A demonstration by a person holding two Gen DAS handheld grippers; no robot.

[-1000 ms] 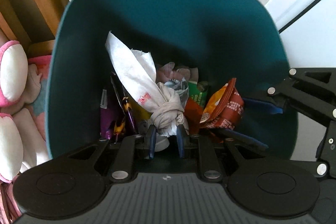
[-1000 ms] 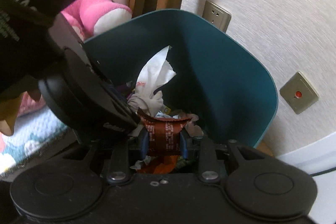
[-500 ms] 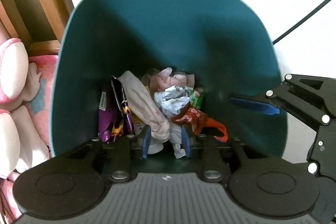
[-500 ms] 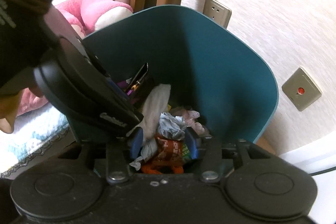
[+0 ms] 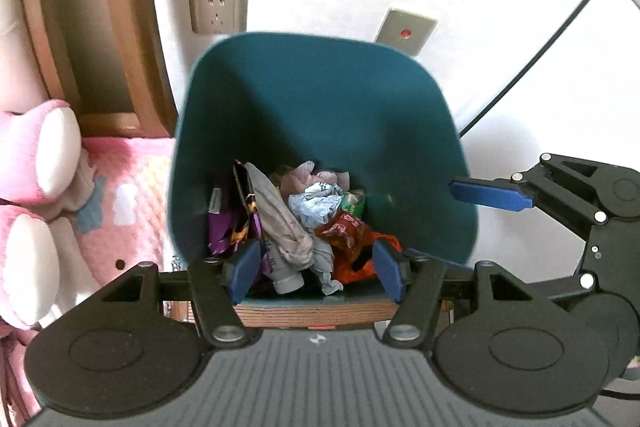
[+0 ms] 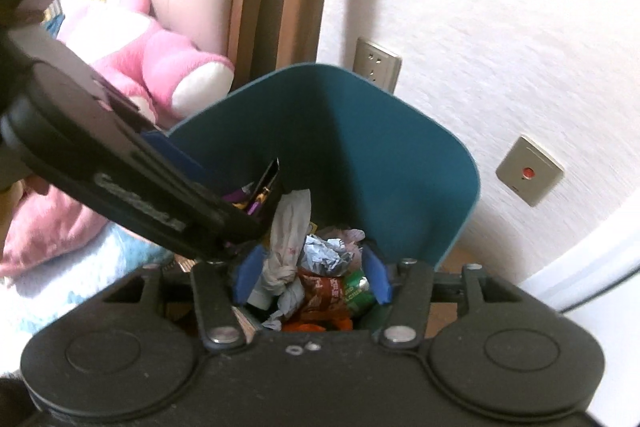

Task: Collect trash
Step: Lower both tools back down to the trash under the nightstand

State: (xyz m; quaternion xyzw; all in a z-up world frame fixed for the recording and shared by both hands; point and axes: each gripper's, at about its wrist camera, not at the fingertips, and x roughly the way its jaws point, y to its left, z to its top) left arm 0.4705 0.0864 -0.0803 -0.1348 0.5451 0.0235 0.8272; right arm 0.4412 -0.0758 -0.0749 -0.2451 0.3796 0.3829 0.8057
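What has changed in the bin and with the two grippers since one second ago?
Both grippers let go. The left gripper released the knotted white tissue, the right gripper the red snack wrapper; both now lie in the teal bin. Both jaws are opening and empty, and both grippers have lifted. The bin stayed in place.

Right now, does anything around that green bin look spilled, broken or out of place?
Nothing stands out. The teal bin stands upright with the knotted tissue, the red wrapper and other litter all inside; none shows outside it.
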